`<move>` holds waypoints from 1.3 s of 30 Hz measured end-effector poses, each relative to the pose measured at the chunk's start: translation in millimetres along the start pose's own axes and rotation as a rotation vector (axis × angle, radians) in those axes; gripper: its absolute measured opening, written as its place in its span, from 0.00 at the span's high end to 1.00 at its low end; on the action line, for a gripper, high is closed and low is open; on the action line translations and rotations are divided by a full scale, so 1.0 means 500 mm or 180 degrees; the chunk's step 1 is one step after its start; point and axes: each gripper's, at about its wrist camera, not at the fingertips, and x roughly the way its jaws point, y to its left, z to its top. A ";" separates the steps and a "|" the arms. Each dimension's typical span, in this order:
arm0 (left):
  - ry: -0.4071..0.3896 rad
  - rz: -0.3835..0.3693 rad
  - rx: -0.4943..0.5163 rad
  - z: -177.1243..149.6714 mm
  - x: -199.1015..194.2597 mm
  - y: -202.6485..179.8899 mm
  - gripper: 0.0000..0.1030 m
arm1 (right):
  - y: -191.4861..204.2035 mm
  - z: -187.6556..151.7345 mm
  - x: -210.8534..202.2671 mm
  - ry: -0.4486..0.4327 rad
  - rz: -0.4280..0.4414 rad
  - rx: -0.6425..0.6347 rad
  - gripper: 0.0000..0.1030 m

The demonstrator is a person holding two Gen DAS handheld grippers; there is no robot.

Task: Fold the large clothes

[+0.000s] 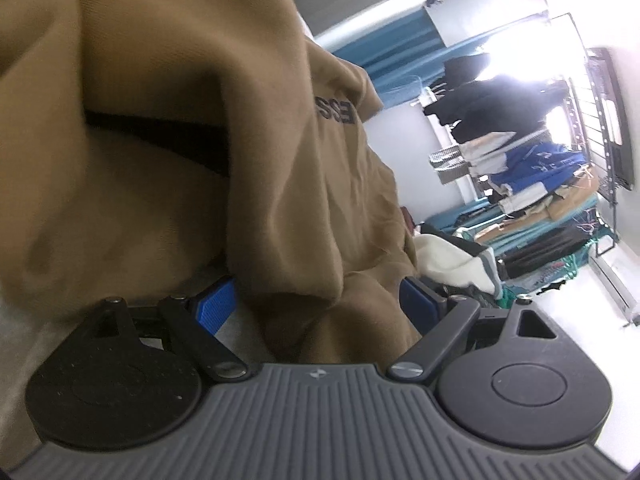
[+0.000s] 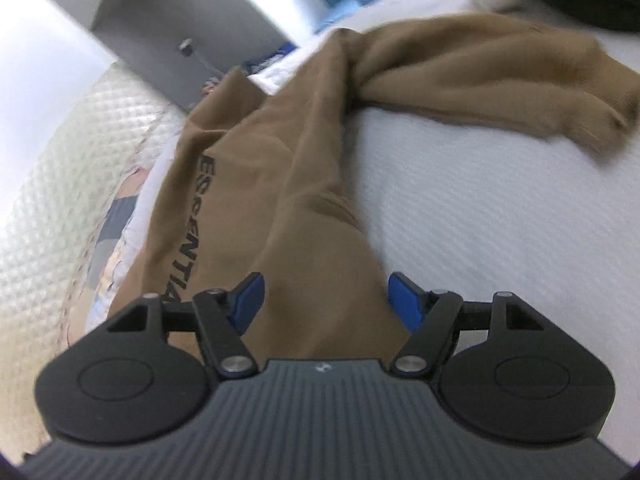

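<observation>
A brown garment (image 2: 288,184) with black lettering lies stretched over a white bed surface (image 2: 500,220), one sleeve (image 2: 500,76) flung out to the upper right. My right gripper (image 2: 326,300) stands open just above its near end; the cloth runs between the blue pads (image 2: 250,300), which do not pinch it. In the left wrist view the same brown garment (image 1: 180,120) fills the left half, bunched in thick folds. One fold hangs between the wide-apart pads (image 1: 216,304) of my left gripper (image 1: 316,304), which is open.
A rack piled with dark, blue and tan clothes (image 1: 540,184) stands at the far right, with a white garment (image 1: 448,260) nearer and a teal curtain (image 1: 392,40) behind. In the right wrist view a grey panel (image 2: 180,20) and quilted white padding (image 2: 60,184) lie left.
</observation>
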 end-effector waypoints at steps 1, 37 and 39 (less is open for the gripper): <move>0.0019 -0.0042 -0.0017 0.000 0.008 0.000 0.10 | 0.002 0.009 0.011 -0.0057 0.0037 -0.0010 0.30; -0.0263 0.0088 -0.0321 0.017 0.093 0.024 0.90 | 0.140 -0.002 -0.070 -0.0427 0.1674 -0.1062 0.79; -0.0408 -0.0003 -0.0270 0.023 0.070 0.009 0.91 | 0.142 -0.010 -0.097 -0.0527 0.1678 -0.1017 0.79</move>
